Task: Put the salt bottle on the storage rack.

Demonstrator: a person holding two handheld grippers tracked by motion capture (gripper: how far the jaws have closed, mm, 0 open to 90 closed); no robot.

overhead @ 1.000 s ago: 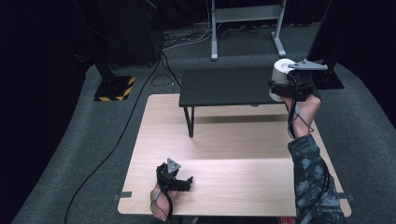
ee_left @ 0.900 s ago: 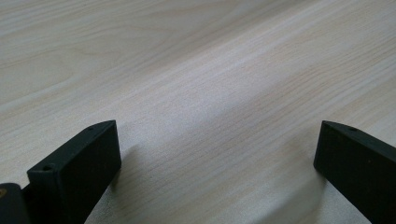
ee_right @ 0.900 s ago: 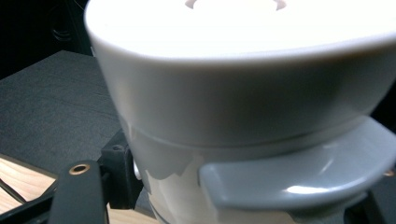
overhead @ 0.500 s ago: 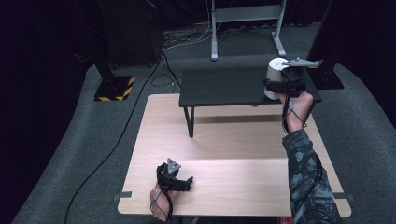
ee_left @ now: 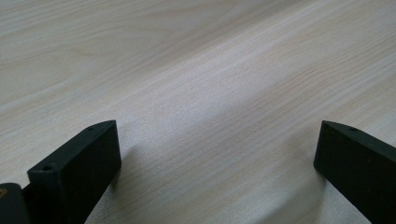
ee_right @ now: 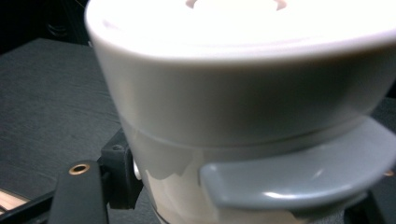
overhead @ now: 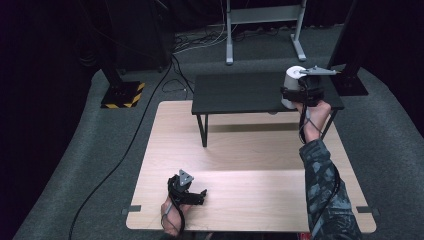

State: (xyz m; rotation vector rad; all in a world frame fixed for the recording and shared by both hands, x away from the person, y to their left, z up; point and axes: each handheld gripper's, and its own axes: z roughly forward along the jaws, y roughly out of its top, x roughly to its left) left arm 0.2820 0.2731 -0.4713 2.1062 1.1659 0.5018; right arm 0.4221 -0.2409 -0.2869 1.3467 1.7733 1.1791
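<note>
Two grippers: right gripper (overhead: 296, 93) clamped on white cup (overhead: 291, 85), upright at far right on black stand (overhead: 235, 92). Left gripper (overhead: 186, 189) jaws wide apart, empty, resting near-left on wooden table (overhead: 240, 165).

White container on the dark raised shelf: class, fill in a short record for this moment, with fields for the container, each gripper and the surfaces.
container: white container, upright near the right end of the black shelf
right gripper: right gripper at the container, jaws on either side of it, seemingly shut on it
left gripper: left gripper low over the wooden table, jaws wide apart, holding nothing
container detail: grey tab low on its side
</note>
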